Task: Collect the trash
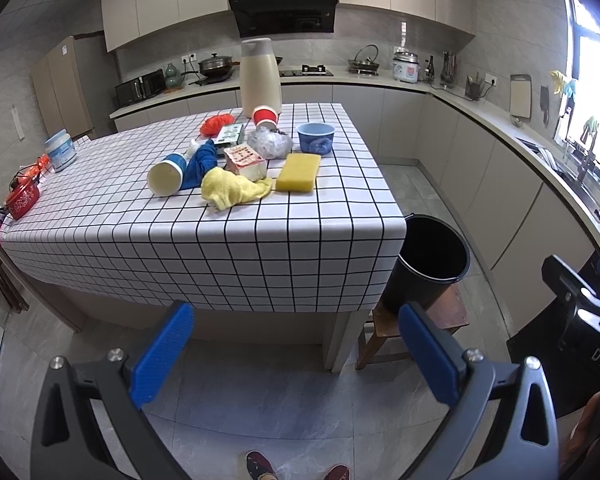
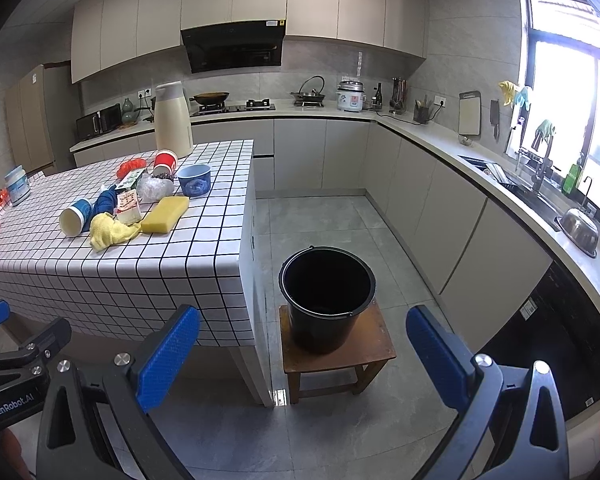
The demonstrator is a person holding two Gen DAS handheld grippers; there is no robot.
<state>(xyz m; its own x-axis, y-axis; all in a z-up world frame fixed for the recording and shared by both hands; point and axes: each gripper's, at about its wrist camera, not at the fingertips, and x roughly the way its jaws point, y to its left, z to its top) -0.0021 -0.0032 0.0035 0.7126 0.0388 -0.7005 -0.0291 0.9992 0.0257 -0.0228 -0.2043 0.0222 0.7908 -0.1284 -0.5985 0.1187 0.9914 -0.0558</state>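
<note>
Both claws, left gripper (image 1: 296, 344) and right gripper (image 2: 303, 354), gape wide and empty, the trash pile (image 1: 236, 160) well ahead and the bucket (image 2: 326, 300) just ahead, so a careless grab could snag the yellow cloth (image 1: 232, 190) instead.
</note>
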